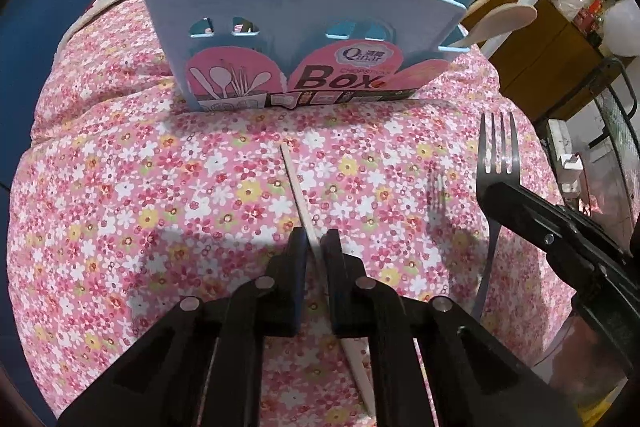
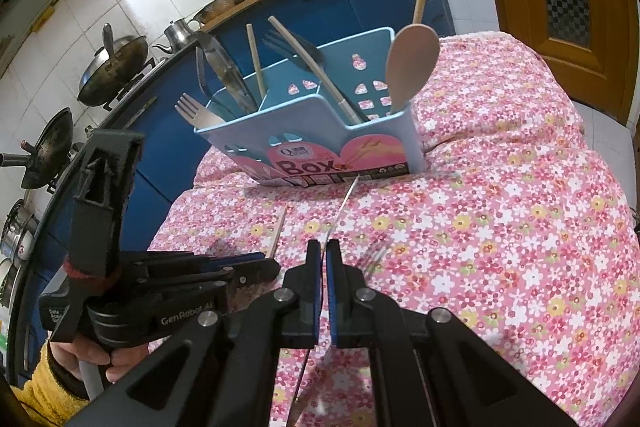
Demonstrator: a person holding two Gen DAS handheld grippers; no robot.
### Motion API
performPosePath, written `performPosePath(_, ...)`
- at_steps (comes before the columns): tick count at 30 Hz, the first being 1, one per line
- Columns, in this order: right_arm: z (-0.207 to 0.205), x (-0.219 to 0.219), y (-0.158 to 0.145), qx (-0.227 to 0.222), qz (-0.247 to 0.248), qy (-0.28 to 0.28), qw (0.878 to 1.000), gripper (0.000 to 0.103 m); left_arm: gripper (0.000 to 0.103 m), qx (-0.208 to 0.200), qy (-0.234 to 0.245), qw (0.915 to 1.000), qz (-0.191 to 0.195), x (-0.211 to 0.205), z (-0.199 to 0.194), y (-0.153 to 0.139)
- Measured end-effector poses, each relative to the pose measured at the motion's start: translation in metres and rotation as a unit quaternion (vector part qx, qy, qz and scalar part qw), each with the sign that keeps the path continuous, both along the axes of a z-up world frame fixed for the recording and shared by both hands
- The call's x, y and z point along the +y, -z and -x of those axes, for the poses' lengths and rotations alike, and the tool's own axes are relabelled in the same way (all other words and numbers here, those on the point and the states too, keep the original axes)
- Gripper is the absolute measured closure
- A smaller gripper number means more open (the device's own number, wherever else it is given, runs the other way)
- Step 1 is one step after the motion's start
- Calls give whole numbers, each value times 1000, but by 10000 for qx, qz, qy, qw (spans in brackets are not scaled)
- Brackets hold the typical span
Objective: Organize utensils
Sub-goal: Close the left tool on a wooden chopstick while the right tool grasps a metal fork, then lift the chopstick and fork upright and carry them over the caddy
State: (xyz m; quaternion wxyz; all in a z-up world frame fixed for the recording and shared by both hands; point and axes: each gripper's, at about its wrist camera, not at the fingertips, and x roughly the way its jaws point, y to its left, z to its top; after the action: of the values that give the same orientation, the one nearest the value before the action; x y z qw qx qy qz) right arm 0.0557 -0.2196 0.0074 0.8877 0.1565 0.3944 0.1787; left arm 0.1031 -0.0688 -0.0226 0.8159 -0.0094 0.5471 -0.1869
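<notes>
The light-blue chopstick box, its front carrying a pink label reading "Box", stands upright on the pink floral tablecloth and serves as the landmark. In front of the box, the left gripper is clenched on a pale chopstick, whose thin tip points toward the label and stops short of it; the chopstick's thicker end runs back under the gripper. To the right of the chopstick and also in front of the box, the right gripper is clamped on a dark metal fork, its tines pointing toward the box and its handle trailing back below the fingers, with a fork-shaped shadow on the cloth beside it. Inside the box stand several utensils: a beige spoon in the right compartment, a pale wooden fork at the left front corner, and a dark ladle-like utensil with chopsticks and a dark fork toward the middle. Behind the box, a blue counter carries woks and a kettle.
</notes>
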Motion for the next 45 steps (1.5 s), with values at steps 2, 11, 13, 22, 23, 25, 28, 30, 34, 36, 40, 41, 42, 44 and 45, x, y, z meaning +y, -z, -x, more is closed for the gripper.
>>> performPosePath(2, 0, 0, 0, -14, -24, -4, 10000, 99, 97, -7, -22, 10000, 53, 4, 1, 1)
performPosePath(11, 4, 2, -7, -165, -68, 34, 9998, 99, 101, -343, -172, 9971, 659, 32, 20, -11)
performPosePath(13, 6, 3, -10, -236, -80, 36, 9997, 100, 101, -537, -166, 9958, 728, 36, 27, -18)
performPosePath(22, 17, 8, -29, -668, 74, 219, 9975, 100, 101, -1302, -351, 9837, 1188, 70, 55, -49)
performPosePath(23, 18, 8, -33, -743, 116, 258, 9968, 100, 101, -1426, -391, 9817, 1203, 74, 58, -53)
performPosePath(25, 21, 8, -38, -866, 151, 308, 9957, 100, 101, -1611, -433, 9779, 1263, 79, 61, -61)
performPosePath(28, 25, 7, -48, -1072, 193, 372, 9934, 100, 101, -1933, -497, 9710, 1317, 83, 65, -76)
performPosePath(30, 27, 8, -54, -1204, 256, 405, 9916, 100, 101, -2177, -554, 9657, 1303, 89, 69, -88)
performPosePath(34, 27, 7, -67, -1438, 328, 403, 9882, 100, 101, -2571, -599, 9565, 1239, 83, 68, -104)
performPosePath(36, 25, 5, -72, -1524, 331, 418, 9869, 100, 101, -2774, -631, 9513, 1186, 83, 67, -116)
performPosePath(40, 23, 4, -85, -1734, 400, 437, 9831, 100, 101, -3022, -701, 9432, 1190, 75, 60, -133)
performPosePath(41, 22, 4, -89, -1797, 431, 446, 9818, 100, 101, -3097, -715, 9407, 1183, 74, 57, -138)
performPosePath(42, 21, 5, -92, -1848, 463, 457, 9806, 100, 101, -3158, -729, 9385, 1190, 74, 55, -142)
performPosePath(44, 20, 4, -98, -1948, 530, 491, 9782, 100, 101, -3315, -762, 9326, 1205, 72, 51, -150)
performPosePath(45, 19, 4, -100, -1976, 542, 498, 9775, 100, 101, -3404, -784, 9293, 1199, 71, 49, -154)
